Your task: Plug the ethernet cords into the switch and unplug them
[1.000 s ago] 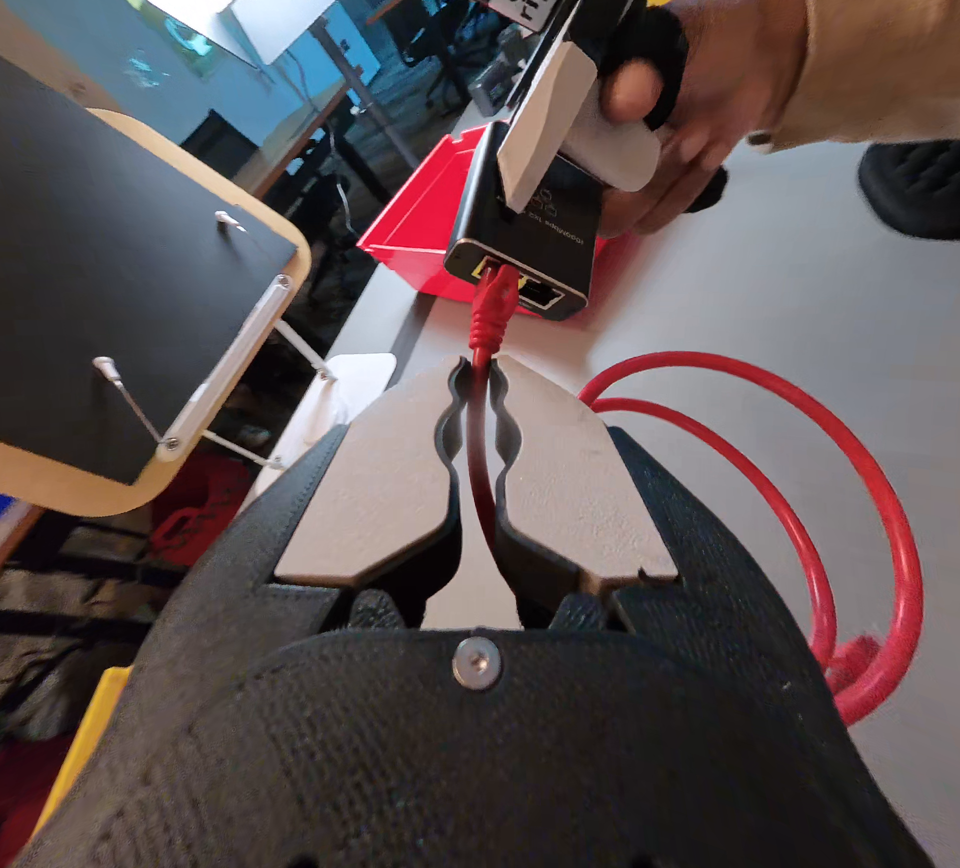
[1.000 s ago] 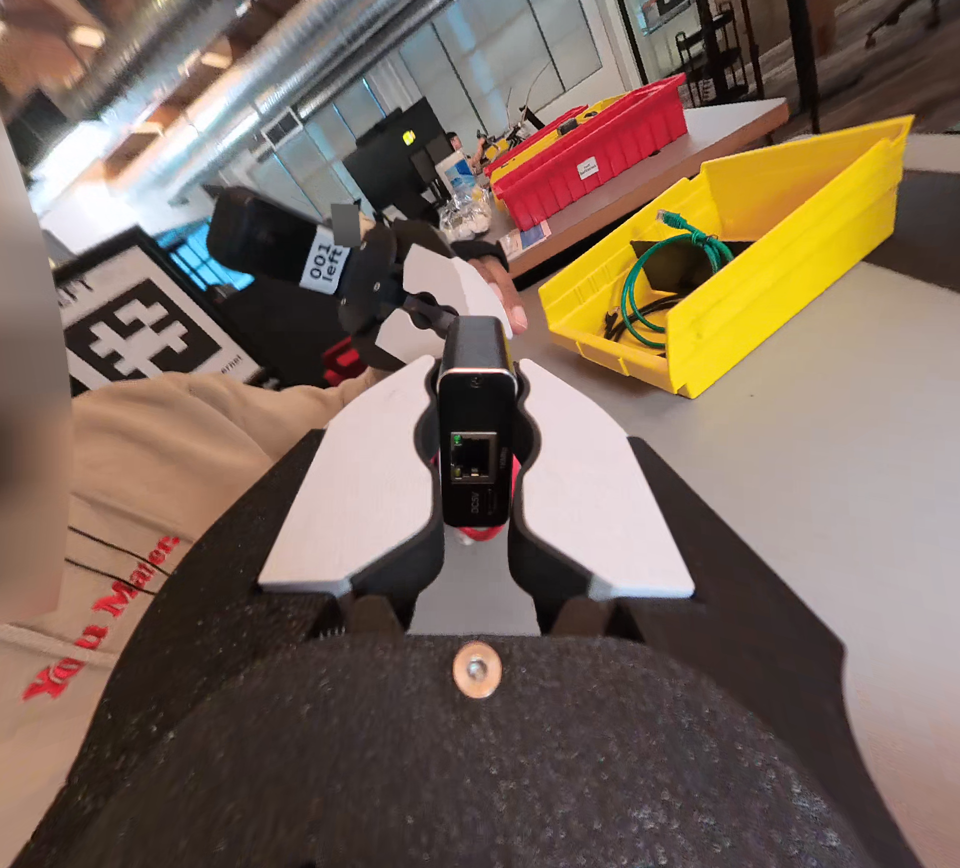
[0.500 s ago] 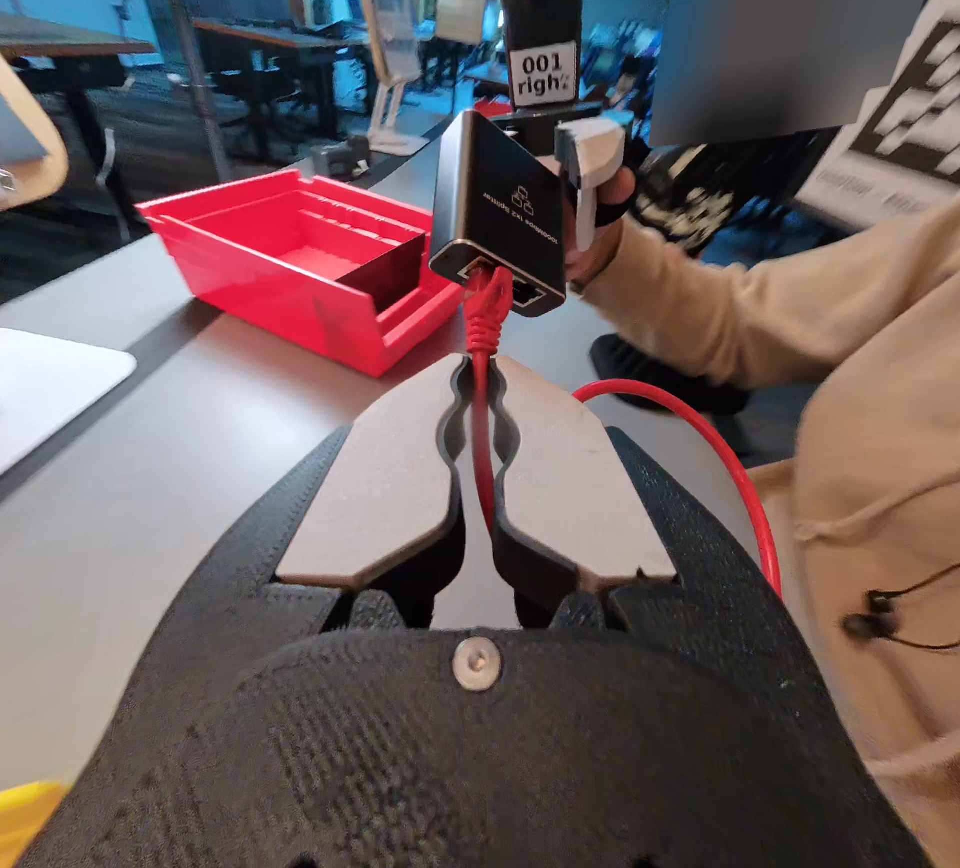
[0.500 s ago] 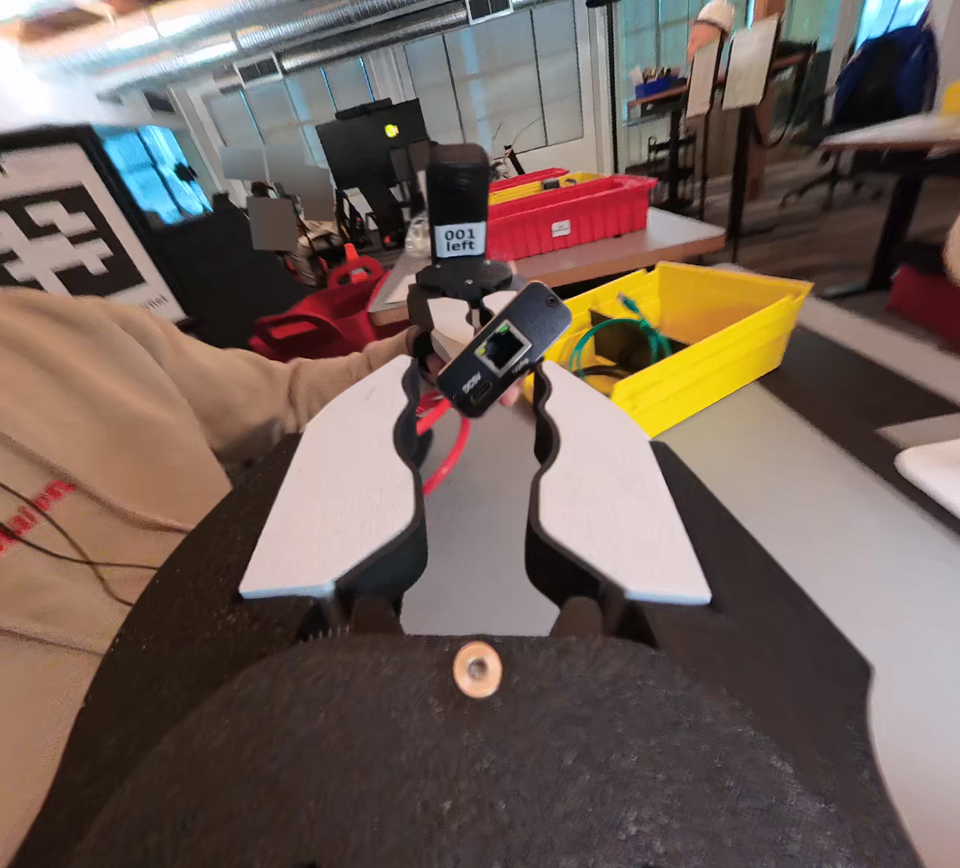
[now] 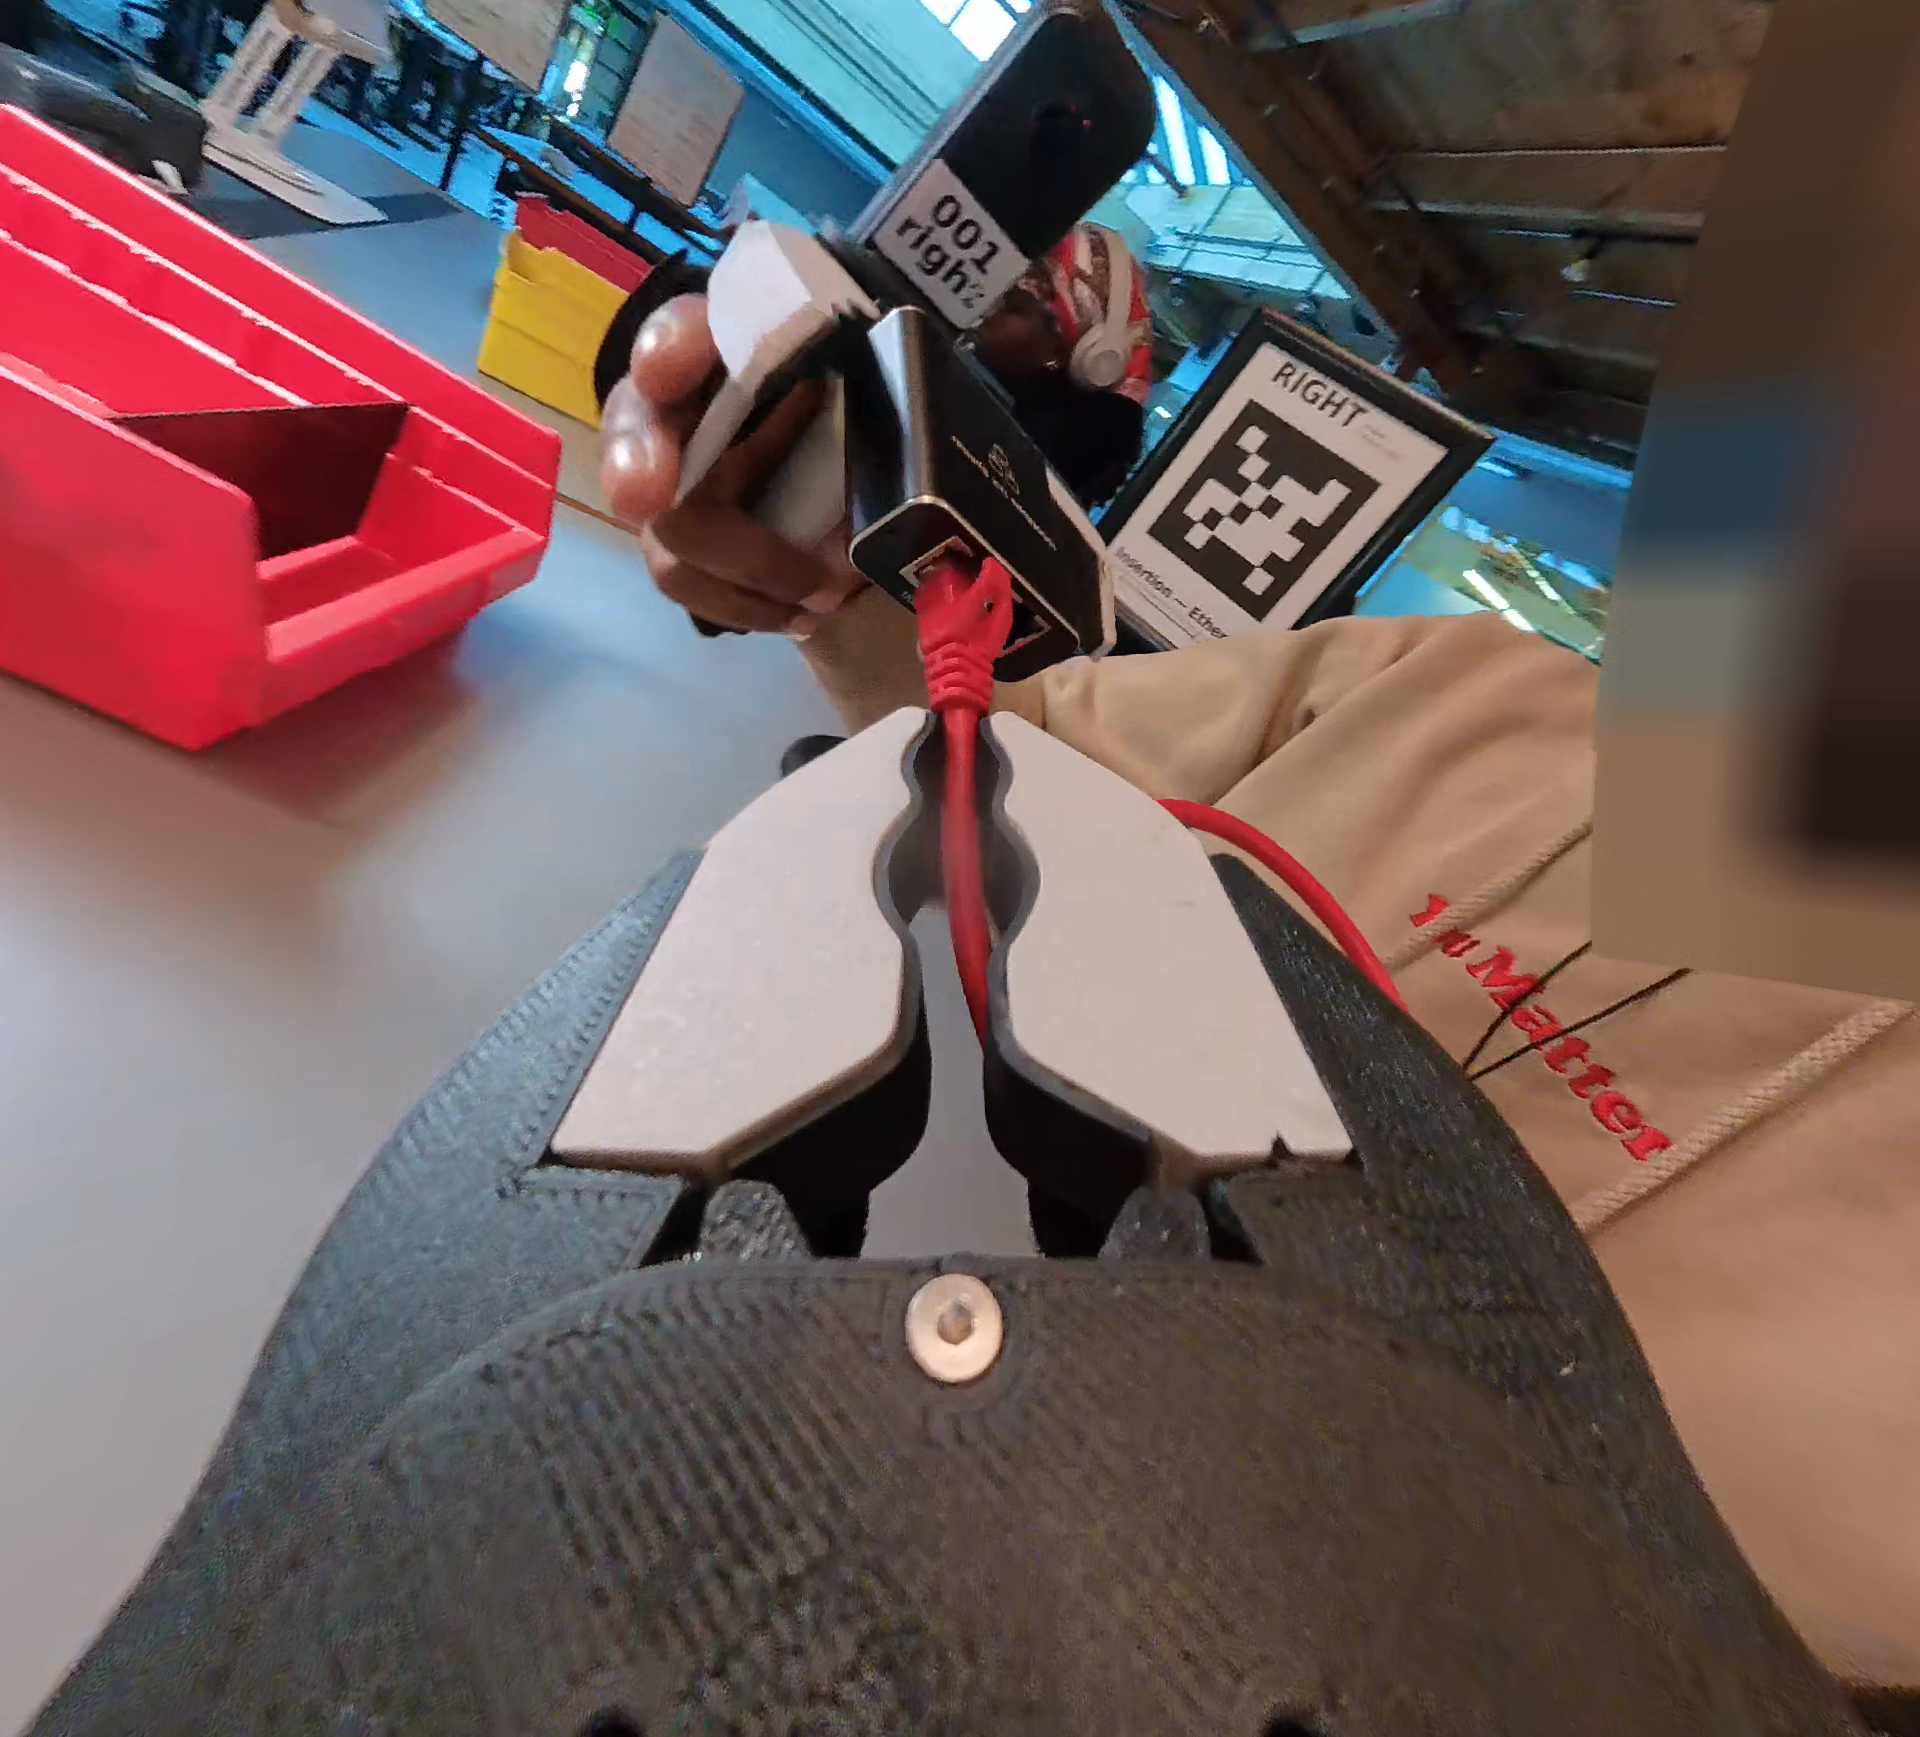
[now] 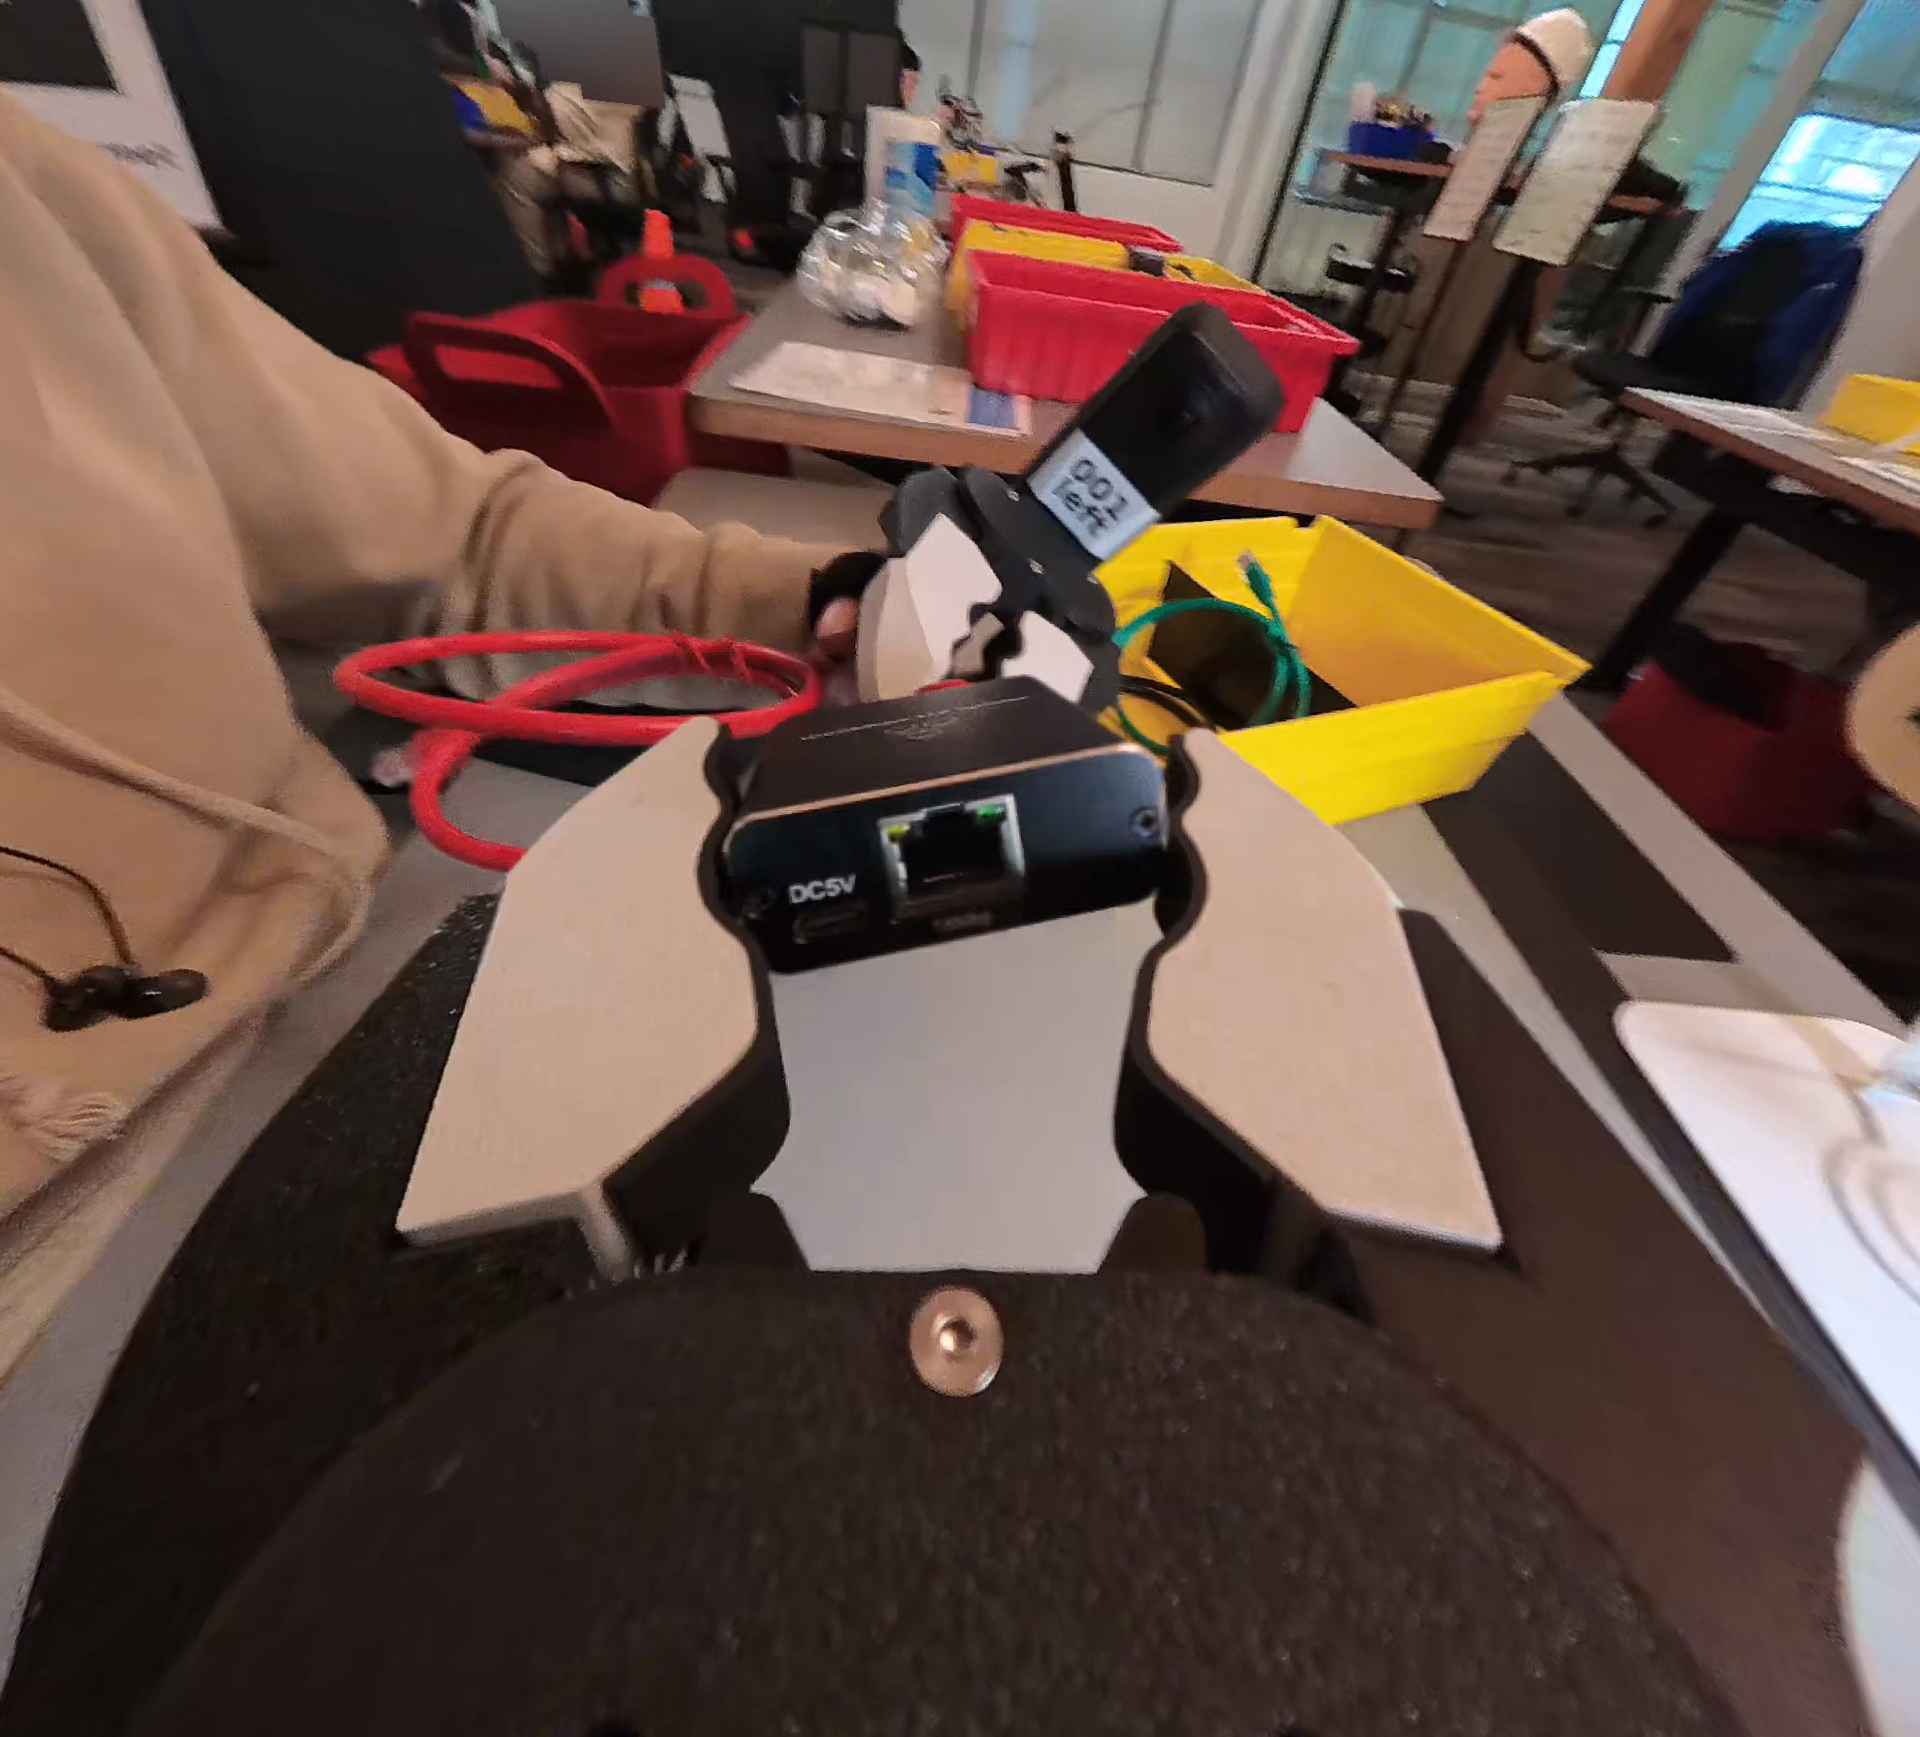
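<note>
My left gripper (image 5: 958,731) is shut on the red ethernet cord (image 5: 966,866) just behind its plug (image 5: 961,622). The plug sits in a port of the black switch (image 5: 987,482). My right gripper (image 6: 940,742) is shut on the switch (image 6: 1081,840), gripping it across its width and holding it above the table. The switch's near face shows one empty port. The right gripper also shows in the left wrist view (image 5: 779,378), and the left gripper in the right wrist view (image 6: 987,638). The rest of the red cord (image 6: 582,648) lies coiled on the table.
A red bin (image 5: 312,565) stands on the grey table (image 5: 260,960) to the left. A yellow bin (image 6: 1434,711) holding a green cord (image 6: 1283,648) stands behind the switch. A white sheet (image 6: 1766,1116) lies at the right. The person's beige sleeve (image 6: 208,492) is close by. The tips of both grippers are at nearly the same place.
The switch has turned from edge-on to flat between the right fingers, which now stand wider. Both grippers have swung round together. The red plug stays in the port.
</note>
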Tool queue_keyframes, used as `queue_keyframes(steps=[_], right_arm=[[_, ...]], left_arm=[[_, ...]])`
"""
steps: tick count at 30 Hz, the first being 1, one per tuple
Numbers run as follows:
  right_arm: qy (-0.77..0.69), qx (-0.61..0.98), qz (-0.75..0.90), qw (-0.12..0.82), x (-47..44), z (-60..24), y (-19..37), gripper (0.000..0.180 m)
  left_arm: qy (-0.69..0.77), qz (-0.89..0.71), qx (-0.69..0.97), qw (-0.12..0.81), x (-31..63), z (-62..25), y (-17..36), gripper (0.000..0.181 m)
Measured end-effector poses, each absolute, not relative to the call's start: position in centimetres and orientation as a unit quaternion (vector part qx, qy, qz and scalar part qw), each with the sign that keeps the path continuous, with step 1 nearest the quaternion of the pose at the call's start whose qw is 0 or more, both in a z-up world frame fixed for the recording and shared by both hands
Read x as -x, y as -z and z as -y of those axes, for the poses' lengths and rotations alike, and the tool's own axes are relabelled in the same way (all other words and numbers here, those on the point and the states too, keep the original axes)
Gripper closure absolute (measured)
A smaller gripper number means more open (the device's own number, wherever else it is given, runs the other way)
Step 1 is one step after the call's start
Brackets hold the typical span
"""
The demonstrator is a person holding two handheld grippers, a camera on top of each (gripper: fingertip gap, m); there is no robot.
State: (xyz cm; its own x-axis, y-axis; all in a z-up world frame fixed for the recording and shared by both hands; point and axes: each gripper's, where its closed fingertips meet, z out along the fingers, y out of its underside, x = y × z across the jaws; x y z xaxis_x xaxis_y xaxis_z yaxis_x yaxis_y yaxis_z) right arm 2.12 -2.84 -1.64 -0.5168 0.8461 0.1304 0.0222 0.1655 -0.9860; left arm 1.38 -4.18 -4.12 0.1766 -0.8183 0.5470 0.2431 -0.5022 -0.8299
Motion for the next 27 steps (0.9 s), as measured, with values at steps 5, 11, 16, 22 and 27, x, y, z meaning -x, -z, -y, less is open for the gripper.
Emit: queue_keyframes(steps=[5, 11, 16, 22, 27], right_arm=[[-0.593, 0.300, 0.652, 0.364, -2.5, 3.6, 0.9, 0.104], [-0.590, 0.309, 0.649, 0.367, -2.5, 3.8, 0.3, 0.105], [-0.603, 0.342, 0.628, 0.352, -1.9, 3.1, 0.3, 0.105], [-0.636, 0.404, 0.575, 0.318, -1.2, 1.4, 0.4, 0.105], [-0.674, 0.461, 0.500, 0.288, 0.1, 0.2, 0.9, 0.105]], left_arm=[[0.625, -0.230, 0.608, 0.433, -1.9, 4.6, 3.8, 0.175], [0.618, -0.232, 0.610, 0.438, -2.4, 4.5, 4.0, 0.175], [0.552, -0.241, 0.640, 0.477, -2.0, 3.7, 4.5, 0.174], [0.451, -0.254, 0.679, 0.521, -1.6, 2.3, 5.6, 0.167], [0.327, -0.279, 0.713, 0.553, -1.4, 1.2, 6.9, 0.158]])
